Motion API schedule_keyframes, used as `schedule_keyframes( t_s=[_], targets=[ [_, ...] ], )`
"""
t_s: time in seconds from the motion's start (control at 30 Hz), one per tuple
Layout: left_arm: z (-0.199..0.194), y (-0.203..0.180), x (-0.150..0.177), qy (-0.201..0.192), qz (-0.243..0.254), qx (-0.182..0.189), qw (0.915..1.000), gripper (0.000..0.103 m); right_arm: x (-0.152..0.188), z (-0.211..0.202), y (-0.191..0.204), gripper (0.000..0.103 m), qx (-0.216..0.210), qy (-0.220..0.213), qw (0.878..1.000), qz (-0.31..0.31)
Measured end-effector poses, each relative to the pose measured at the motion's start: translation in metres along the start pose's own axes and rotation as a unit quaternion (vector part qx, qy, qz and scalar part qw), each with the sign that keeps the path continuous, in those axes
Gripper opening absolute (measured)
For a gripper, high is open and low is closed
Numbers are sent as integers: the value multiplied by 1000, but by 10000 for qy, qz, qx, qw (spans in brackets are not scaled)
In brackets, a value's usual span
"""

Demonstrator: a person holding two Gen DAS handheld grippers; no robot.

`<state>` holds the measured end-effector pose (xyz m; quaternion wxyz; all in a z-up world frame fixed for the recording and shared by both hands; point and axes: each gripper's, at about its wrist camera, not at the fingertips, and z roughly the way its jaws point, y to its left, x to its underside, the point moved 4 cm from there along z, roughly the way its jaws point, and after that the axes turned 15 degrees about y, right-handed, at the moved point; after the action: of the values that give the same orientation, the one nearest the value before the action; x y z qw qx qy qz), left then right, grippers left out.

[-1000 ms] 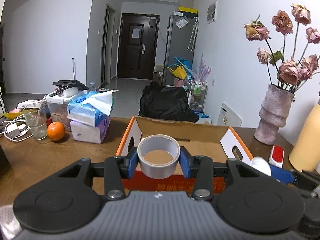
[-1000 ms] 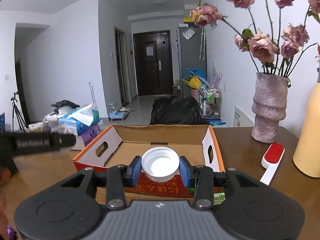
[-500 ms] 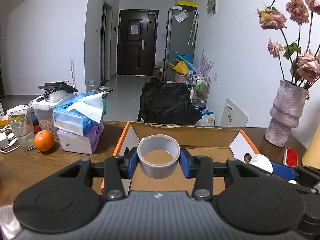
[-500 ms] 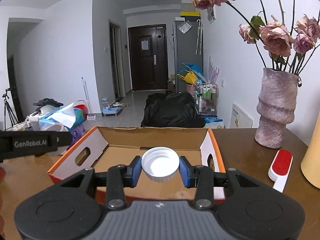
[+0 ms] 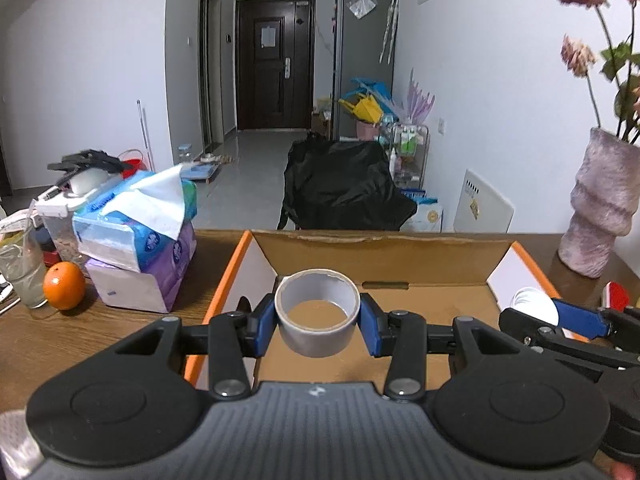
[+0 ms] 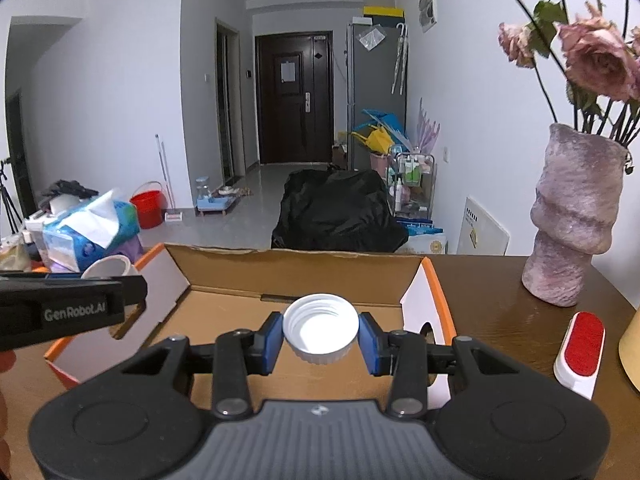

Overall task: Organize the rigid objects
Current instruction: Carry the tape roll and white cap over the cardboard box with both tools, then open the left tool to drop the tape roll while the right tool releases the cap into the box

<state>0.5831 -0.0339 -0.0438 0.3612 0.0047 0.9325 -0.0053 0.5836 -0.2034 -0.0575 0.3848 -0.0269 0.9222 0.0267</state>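
Observation:
My left gripper (image 5: 318, 322) is shut on a grey roll of tape (image 5: 318, 332) and holds it over the left part of an open cardboard box (image 5: 400, 252) with orange edges. My right gripper (image 6: 320, 338) is shut on a white screw cap (image 6: 320, 330) and holds it over the box (image 6: 304, 272) interior. The right gripper with the cap (image 5: 534, 306) shows at the right of the left wrist view. The left gripper (image 6: 60, 308) with the tape (image 6: 108, 266) shows at the left of the right wrist view.
On the brown table (image 5: 80, 332) left of the box stand stacked tissue packs (image 5: 136, 232), an orange (image 5: 64, 286) and a glass (image 5: 20, 268). Right of the box stand a pink vase (image 6: 576, 224) with dried roses and a red and white lint brush (image 6: 580, 350).
Both grippers have moved forward and up over the box with their loads. The box now lies under the tape and the cap.

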Motion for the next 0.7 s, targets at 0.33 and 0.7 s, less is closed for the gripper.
schedule_keyframes(
  t_s=[0.33, 0.7],
  targets=[
    [37, -3, 1, 363, 109, -62, 9993, 44, 1, 31, -2, 39, 69, 251, 9996, -53],
    [39, -1, 2, 347, 135, -52, 9993, 44, 3, 33, -3, 40, 68, 288, 9995, -90]
  ],
)
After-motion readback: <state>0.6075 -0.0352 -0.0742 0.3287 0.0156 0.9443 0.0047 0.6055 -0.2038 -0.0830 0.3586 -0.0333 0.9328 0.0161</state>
